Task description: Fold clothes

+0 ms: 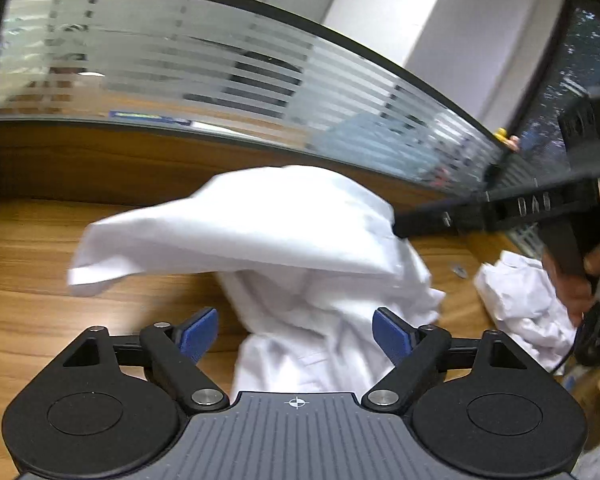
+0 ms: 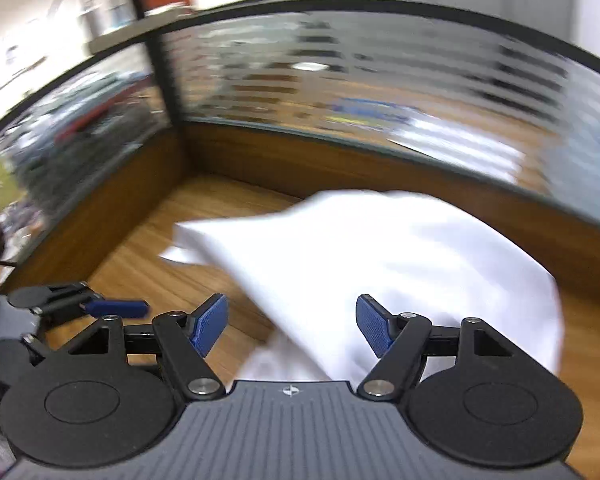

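Both grippers, left [image 1: 296, 334] and right [image 2: 292, 326], are gaping wide, holding nothing, while the white shirt [image 1: 260, 224] is billowing above the wooden desk [image 1: 32, 248]; landing unguided, it risks bunching into creases.

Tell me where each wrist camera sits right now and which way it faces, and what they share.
Left wrist: behind the open left tool, facing the white garment on the wooden desk and the glass partition; the right tool and a hand show at right.
Right wrist: behind the open right tool, facing the desk corner; the left tool shows at left.
Shared: garment, desk, partition.
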Demonstrator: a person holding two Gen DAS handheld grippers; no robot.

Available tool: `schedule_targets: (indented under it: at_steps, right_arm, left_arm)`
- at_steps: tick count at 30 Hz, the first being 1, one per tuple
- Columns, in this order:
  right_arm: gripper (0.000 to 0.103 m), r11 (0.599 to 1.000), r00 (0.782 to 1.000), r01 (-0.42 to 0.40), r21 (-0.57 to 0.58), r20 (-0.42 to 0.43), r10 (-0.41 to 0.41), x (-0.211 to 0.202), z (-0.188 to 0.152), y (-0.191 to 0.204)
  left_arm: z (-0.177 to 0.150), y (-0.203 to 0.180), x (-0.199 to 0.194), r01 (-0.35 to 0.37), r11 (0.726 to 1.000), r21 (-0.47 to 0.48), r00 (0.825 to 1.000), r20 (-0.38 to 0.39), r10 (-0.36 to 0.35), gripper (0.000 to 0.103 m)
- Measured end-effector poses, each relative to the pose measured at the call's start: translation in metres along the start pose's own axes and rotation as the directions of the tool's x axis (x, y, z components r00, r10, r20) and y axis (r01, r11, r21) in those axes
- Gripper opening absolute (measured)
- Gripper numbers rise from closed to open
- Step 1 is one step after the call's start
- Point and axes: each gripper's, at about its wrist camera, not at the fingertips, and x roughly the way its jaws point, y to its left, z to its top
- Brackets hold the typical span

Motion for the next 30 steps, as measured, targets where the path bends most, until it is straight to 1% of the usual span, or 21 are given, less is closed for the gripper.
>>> schedule_targets:
  at_steps: [2, 5, 10, 12, 20, 22, 25, 26, 28, 29, 30]
  right_arm:
    - [0.077, 0.997, 0.998, 0.055, 0.058, -0.01, -0.055, -0.01, -0.018, -0.02]
    - [0.077, 0.981, 0.99, 0.14, 0.135, -0.033, -0.137, -0.02, -0.046, -0.045]
    - [0.077, 0.936, 0.97, 0.243, 0.254, -0.073, -0.232, -0.032, -0.092, -0.08]
    - [0.077, 0.928, 0.968, 0.25, 0.276, -0.082, -0.237, -0.027, -0.105, -0.083]
    - [0.077, 0.889, 0.961, 0.277, 0.365, -0.117, -0.251, -0.006, -0.156, -0.095]
    - [0.077, 0.888, 0.965, 0.262, 0.377, -0.118, -0.234, 0.009, -0.163, -0.094]
    - [0.077, 0.886, 0.972, 0.233, 0.401, -0.12, -0.201, 0.032, -0.169, -0.095]
    - [0.077, 0.885, 0.974, 0.226, 0.407, -0.121, -0.193, 0.039, -0.169, -0.095]
    - [0.077, 0.887, 0.979, 0.202, 0.415, -0.109, -0.171, 0.052, -0.168, -0.094]
    - [0.077, 0.89, 0.981, 0.193, 0.412, -0.107, -0.164, 0.058, -0.167, -0.093]
    - [0.077, 0.893, 0.982, 0.185, 0.409, -0.104, -0.156, 0.064, -0.166, -0.091]
  left_arm:
    - [0.003, -0.009, 0.011, 0.031, 1.0, 0.001, 0.999, -0.021, -0.031, 0.087]
    - [0.007, -0.02, 0.029, 0.034, 0.999, -0.004, 0.997, -0.065, -0.034, 0.088]
    - [0.014, -0.038, 0.059, 0.036, 0.999, -0.014, 0.99, -0.137, -0.038, 0.088]
    - [0.016, -0.043, 0.07, 0.039, 0.999, -0.029, 0.985, -0.166, -0.043, 0.088]
    - [0.013, -0.059, 0.11, -0.029, 0.998, -0.056, 0.968, -0.249, 0.014, 0.088]
    - [0.007, -0.061, 0.12, -0.076, 0.997, -0.031, 0.959, -0.277, 0.064, 0.088]
    - [-0.001, -0.063, 0.13, -0.096, 0.995, -0.001, 0.951, -0.295, 0.091, 0.086]
    - [-0.002, -0.063, 0.131, -0.095, 0.995, -0.002, 0.95, -0.297, 0.09, 0.085]
    - [-0.004, -0.062, 0.133, -0.093, 0.996, -0.006, 0.949, -0.302, 0.086, 0.069]
    - [-0.004, -0.062, 0.134, -0.091, 0.996, -0.008, 0.949, -0.304, 0.085, 0.064]
    - [-0.004, -0.061, 0.133, -0.091, 0.996, -0.008, 0.951, -0.296, 0.085, 0.052]
